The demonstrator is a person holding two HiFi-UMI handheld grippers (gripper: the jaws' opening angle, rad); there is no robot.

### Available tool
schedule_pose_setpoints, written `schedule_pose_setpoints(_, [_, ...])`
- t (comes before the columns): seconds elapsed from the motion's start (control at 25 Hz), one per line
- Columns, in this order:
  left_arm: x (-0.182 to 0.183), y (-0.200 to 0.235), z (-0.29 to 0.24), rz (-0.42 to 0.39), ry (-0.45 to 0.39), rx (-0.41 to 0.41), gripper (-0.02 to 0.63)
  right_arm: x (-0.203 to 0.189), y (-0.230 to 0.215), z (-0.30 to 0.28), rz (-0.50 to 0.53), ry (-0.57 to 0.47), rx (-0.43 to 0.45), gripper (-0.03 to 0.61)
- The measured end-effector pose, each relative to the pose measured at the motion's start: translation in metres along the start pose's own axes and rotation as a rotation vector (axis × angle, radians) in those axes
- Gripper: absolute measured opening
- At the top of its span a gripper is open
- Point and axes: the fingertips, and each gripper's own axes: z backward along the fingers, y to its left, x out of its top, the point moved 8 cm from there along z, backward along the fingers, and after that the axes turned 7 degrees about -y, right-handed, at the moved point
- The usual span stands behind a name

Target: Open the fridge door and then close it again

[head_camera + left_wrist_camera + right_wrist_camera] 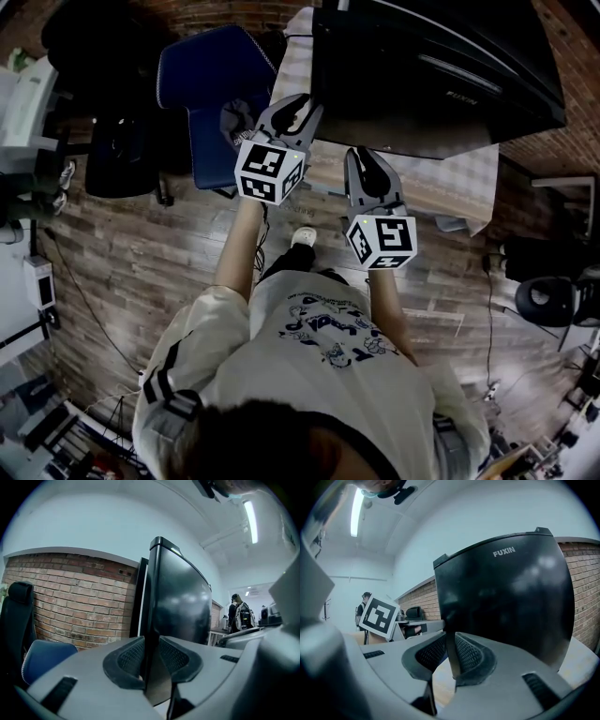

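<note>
Fridge door near edge is pinched by the left gripper, while the right gripper, jaws slightly parted and empty, alone sees its front lettering.

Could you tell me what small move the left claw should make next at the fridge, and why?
Probably a gentle pull backward, to swing the door open. The left claw looks closed on the left edge of the fridge door, and the door looks barely open, if at all.

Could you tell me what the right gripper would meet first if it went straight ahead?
Probably the right gripper meets the black fridge door near its left edge; the distance is unclear.
</note>
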Motion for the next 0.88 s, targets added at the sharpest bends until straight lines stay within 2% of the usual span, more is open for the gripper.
schedule_pose_setpoints(0.88, [0.003,0.023,-0.048,0.024,-0.005,0.046,0.109,0.005,-0.021,-0.012,-0.011,-0.015,-0.089,0.072])
